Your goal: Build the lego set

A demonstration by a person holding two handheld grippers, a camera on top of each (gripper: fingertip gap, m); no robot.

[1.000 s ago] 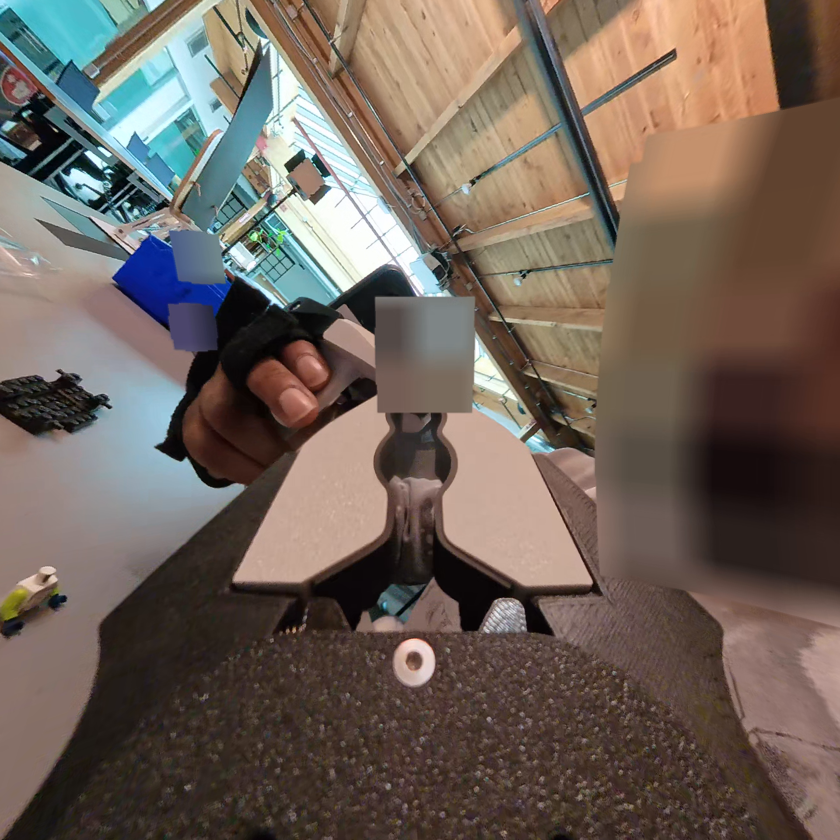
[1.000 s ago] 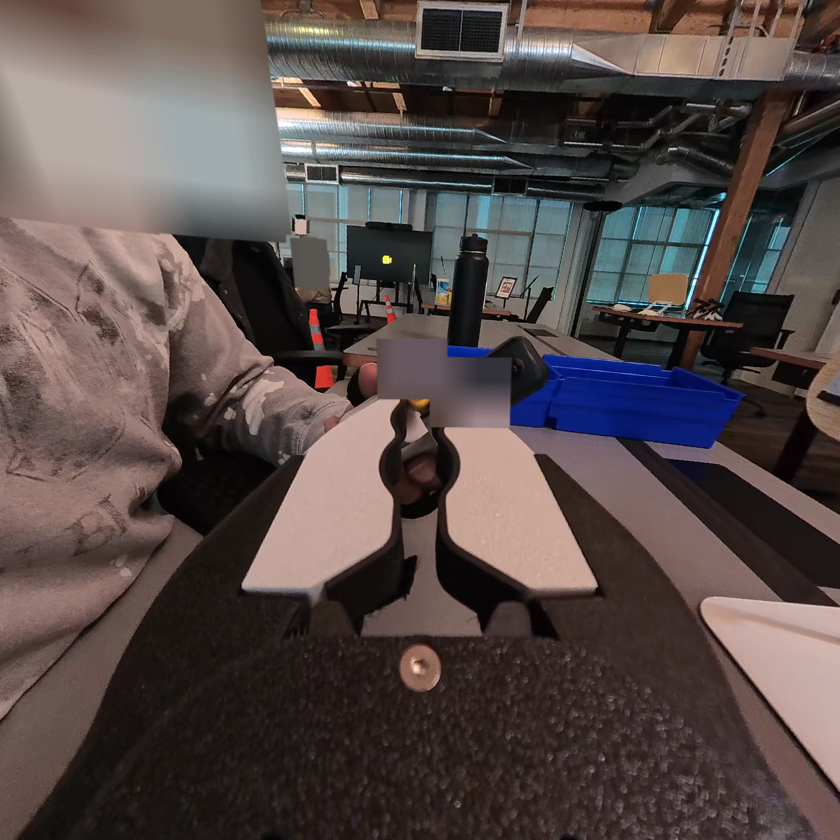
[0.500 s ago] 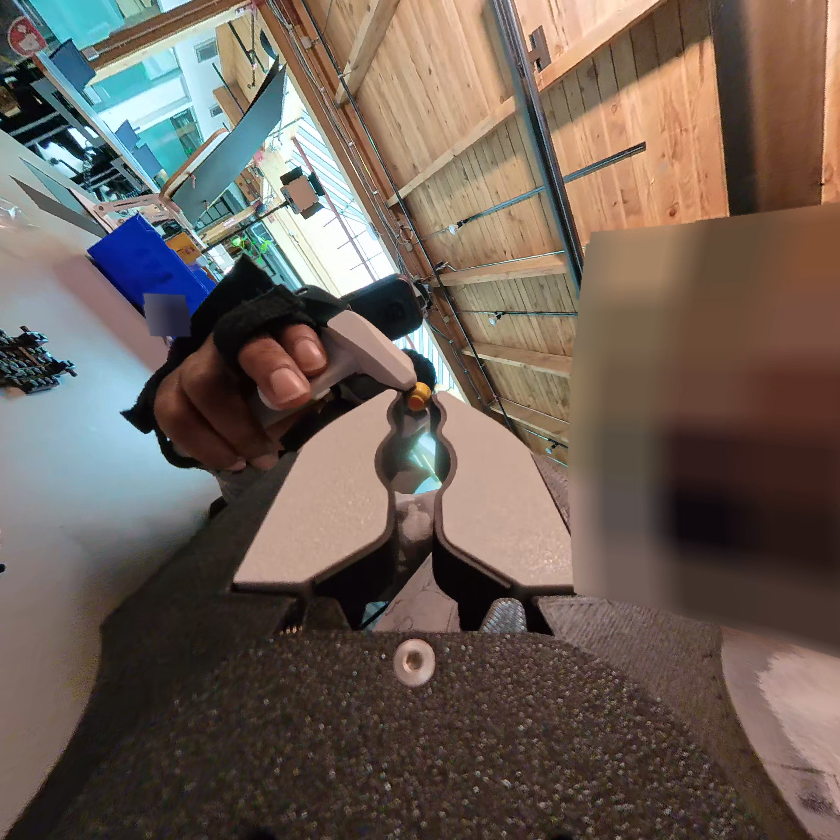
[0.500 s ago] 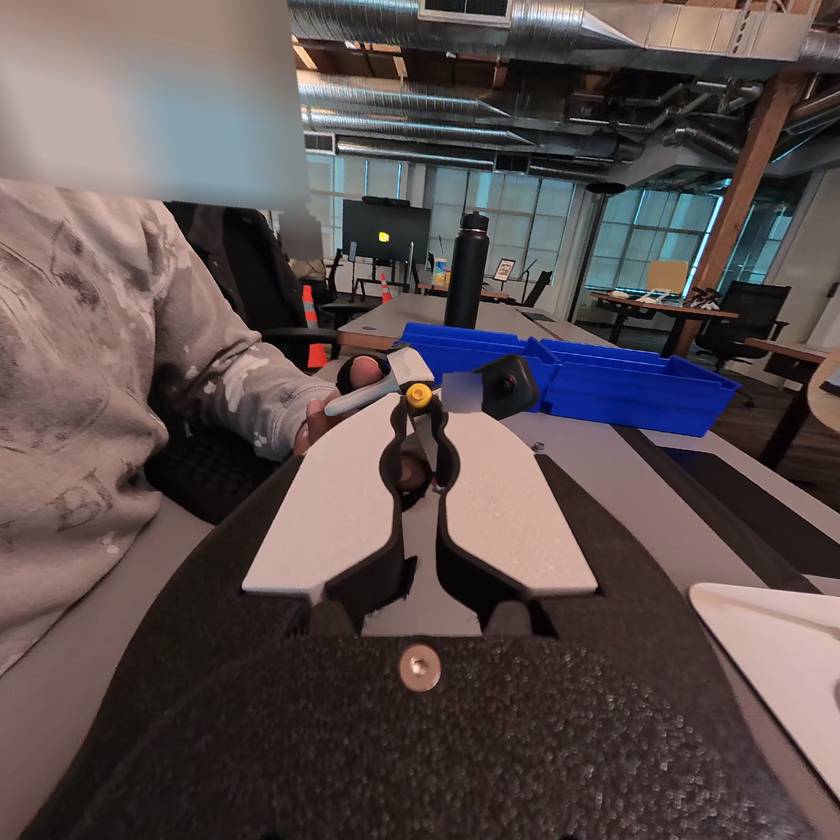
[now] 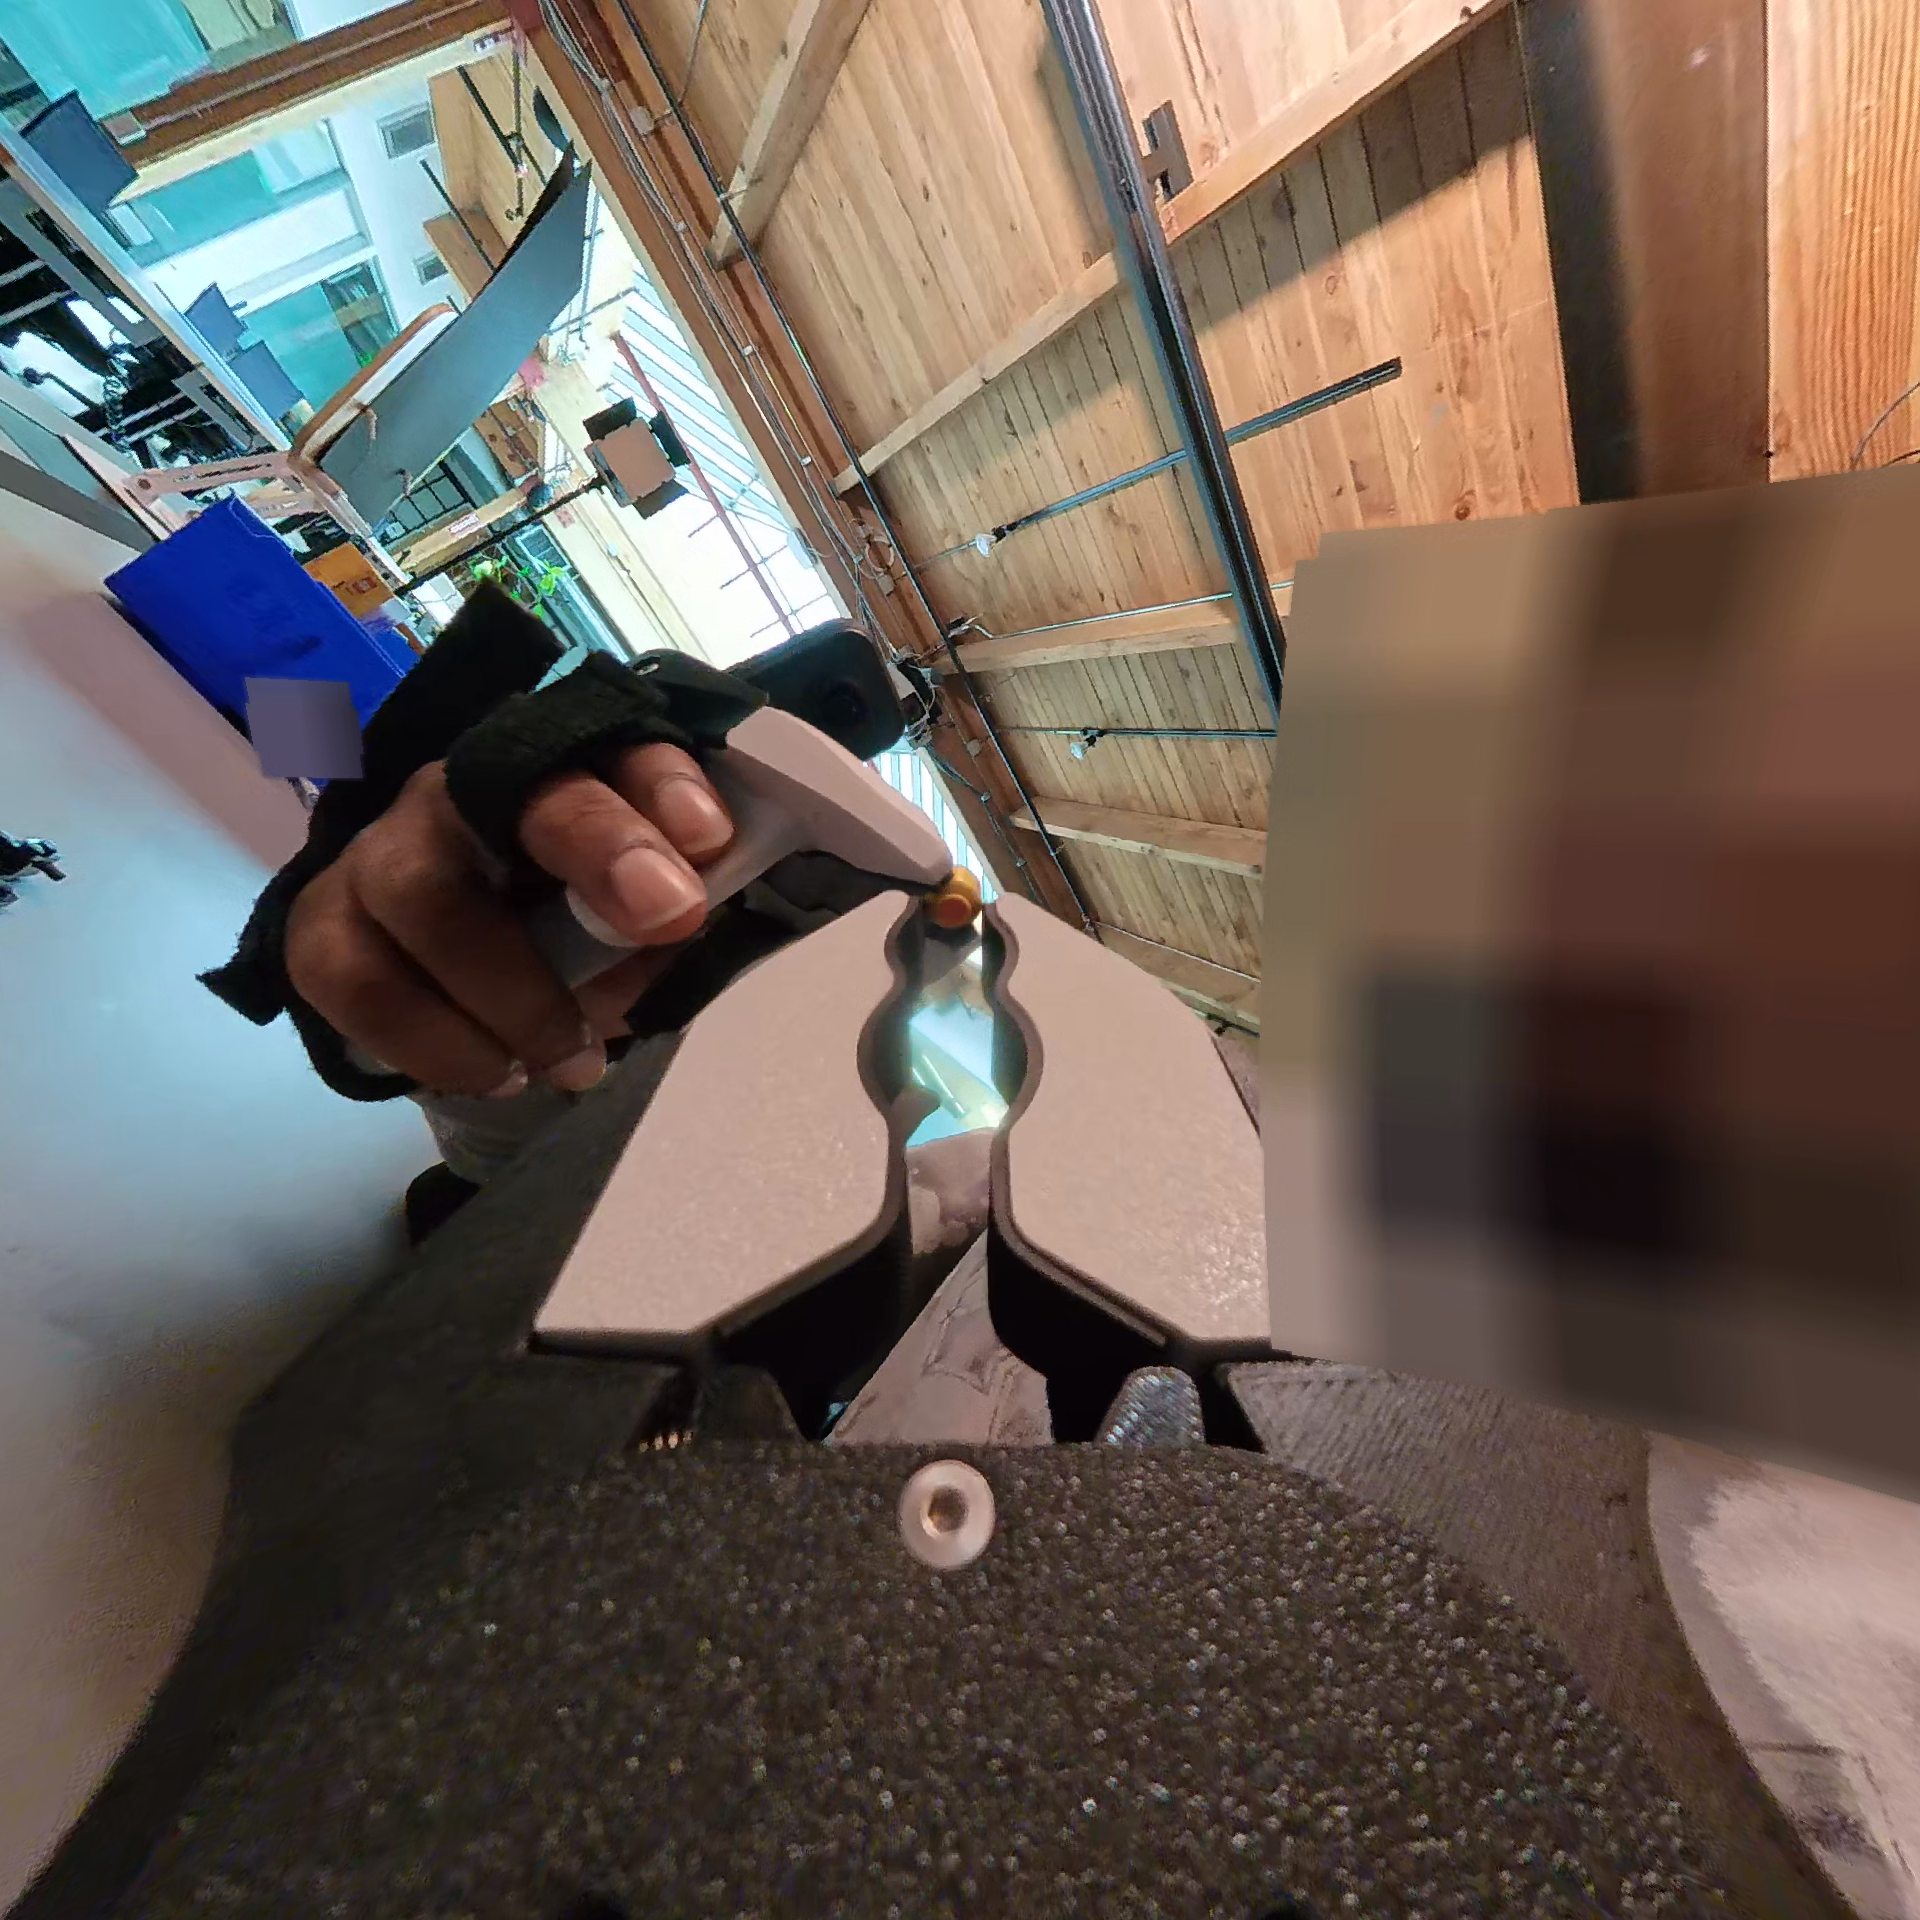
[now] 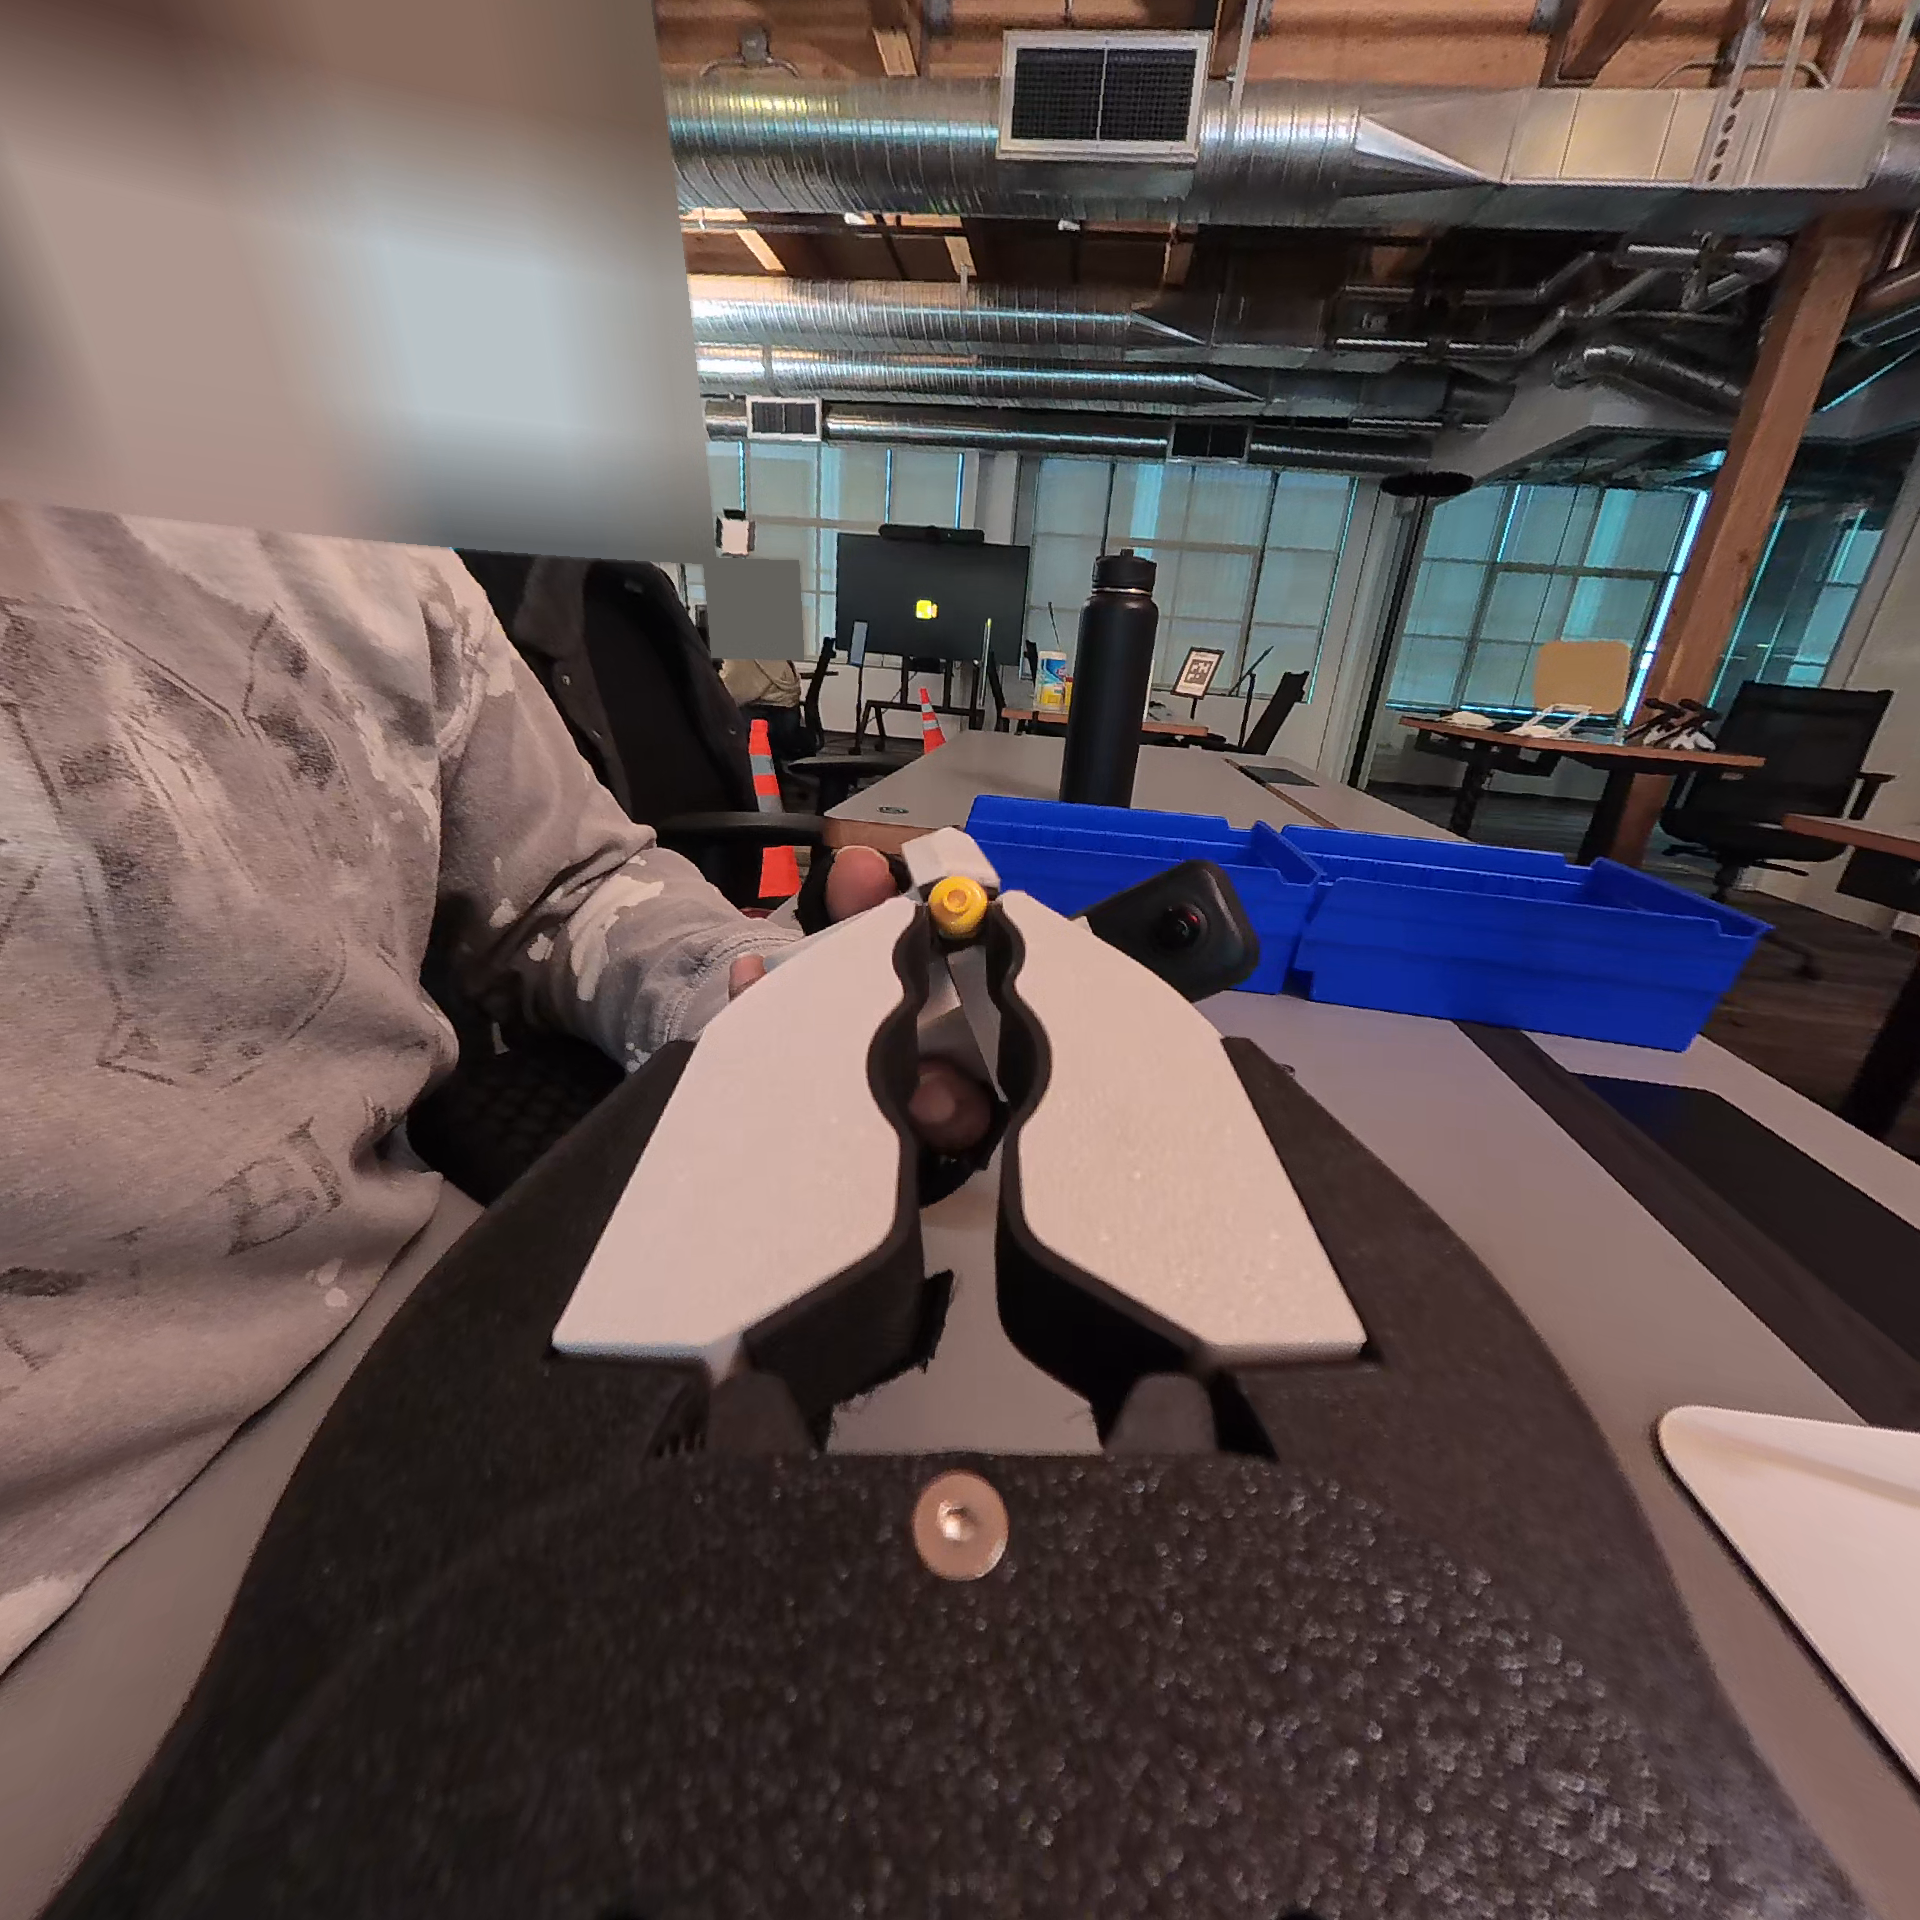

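Step in hand: mid-air transfer or re-grip of one small part, by my read, not a placement yet.

- yellow round piece [image 6: 957, 906] is off the table [image 6: 1403, 1122], held up in front of the person's chest, right where both tools' tips meet.
- right gripper [image 6: 958, 920]: fingers clenched on the piece, one tip touching each side.
- left gripper [image 5: 951, 930]: jaws almost together, piece sitting at the very tip of the gap. Can't tell if it's actually bearing on the part or just flanking it.
- hand [image 5: 468, 935] on the right tool is squeezing the trigger, strap over the fingers.
- black lego assembly [image 5: 21, 857] lies on the table, well away from the grippers, only a sliver of it in the left wrist view. I'd guess that's where the piece goes, but I can't see a target stud from here.
- blue bins [image 6: 1455, 914] line the table's far edge, black bottle [image 6: 1110, 686] behind them.

Next move needs:
- one gripper to own the part firmly before the other lets go. It's round and tiny, so it'll likely roll or pop out if both ease off.
- stud axis squared up to the fingers before heading down to the build.
- then a slow, straight press.

Risk: a drop, and the part rolls off the table's near edge.
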